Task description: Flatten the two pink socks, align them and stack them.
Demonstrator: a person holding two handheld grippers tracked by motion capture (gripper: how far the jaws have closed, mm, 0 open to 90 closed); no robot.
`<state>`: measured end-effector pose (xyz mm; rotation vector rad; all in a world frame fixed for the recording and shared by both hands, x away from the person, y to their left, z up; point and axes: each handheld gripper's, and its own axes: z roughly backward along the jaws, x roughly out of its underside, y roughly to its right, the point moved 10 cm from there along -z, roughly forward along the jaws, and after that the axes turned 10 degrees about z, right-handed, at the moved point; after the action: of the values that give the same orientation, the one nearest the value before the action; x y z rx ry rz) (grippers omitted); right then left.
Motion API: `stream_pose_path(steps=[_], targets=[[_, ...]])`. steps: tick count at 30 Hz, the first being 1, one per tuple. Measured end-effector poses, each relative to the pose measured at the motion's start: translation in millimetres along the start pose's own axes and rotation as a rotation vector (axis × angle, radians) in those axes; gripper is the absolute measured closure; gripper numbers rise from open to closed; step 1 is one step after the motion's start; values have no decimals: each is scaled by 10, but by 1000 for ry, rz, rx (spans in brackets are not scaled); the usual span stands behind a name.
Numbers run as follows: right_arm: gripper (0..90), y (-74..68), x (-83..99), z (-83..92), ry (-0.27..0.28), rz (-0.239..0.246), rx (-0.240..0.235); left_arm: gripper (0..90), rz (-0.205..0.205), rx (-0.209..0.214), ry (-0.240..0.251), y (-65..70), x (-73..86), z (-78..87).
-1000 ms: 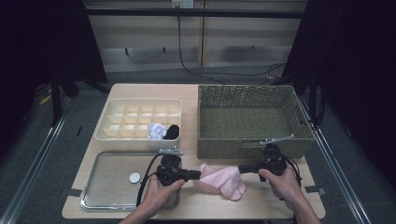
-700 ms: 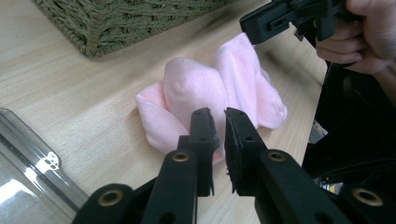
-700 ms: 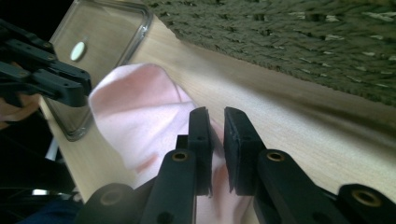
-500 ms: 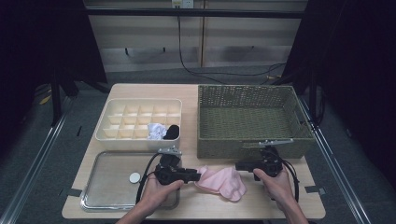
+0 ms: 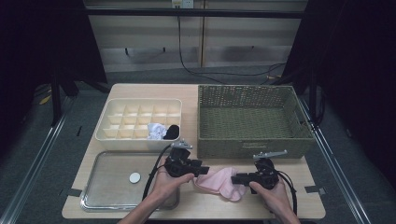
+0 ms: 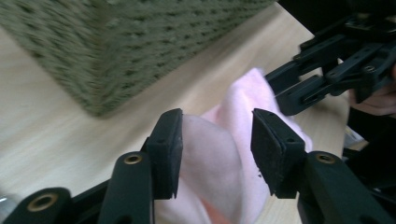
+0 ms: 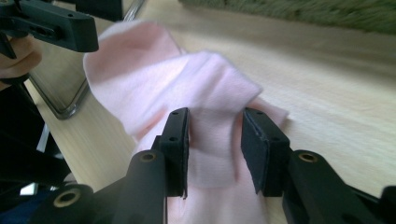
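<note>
A pink cloth (image 5: 219, 183) lies crumpled on the wooden table near its front edge, between my two grippers. My left gripper (image 5: 201, 169) points right at the cloth's left end. In the left gripper view its jaws (image 6: 217, 149) have just been opening, with the cloth (image 6: 243, 107) loose between them. My right gripper (image 5: 236, 178) points left at the cloth's right end. Its jaws (image 7: 215, 149) have also just been opening and stand astride a fold of the cloth (image 7: 177, 79) without pressing it.
A green woven basket (image 5: 252, 140) stands just behind the grippers. A cream divided box (image 5: 140, 119) at the back left holds a white item and a black item. A metal tray (image 5: 107, 196) at the front left carries a small white disc (image 5: 134, 177).
Both grippers' jaws have opened and let go of the pink cloth. The right gripper has sunk toward the table and shifted a little left.
</note>
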<state>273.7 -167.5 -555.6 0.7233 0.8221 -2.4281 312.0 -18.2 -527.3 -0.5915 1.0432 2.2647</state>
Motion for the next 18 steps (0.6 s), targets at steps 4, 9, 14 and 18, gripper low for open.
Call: stream_pose_path(steps=[4,9,14,18], targets=[[652,-15,44,-70,-36,29,22,553,0,-42,4,-91,3,6],[782,15,65,-69,-46,43,47,687,11,-75,8,-265,17,38],[886,114,49,-27,-39,23,78,817,33,-48,-7,-344,85,72],[896,198,-9,40,-14,9,98,856,19,-30,-23,-266,123,109]])
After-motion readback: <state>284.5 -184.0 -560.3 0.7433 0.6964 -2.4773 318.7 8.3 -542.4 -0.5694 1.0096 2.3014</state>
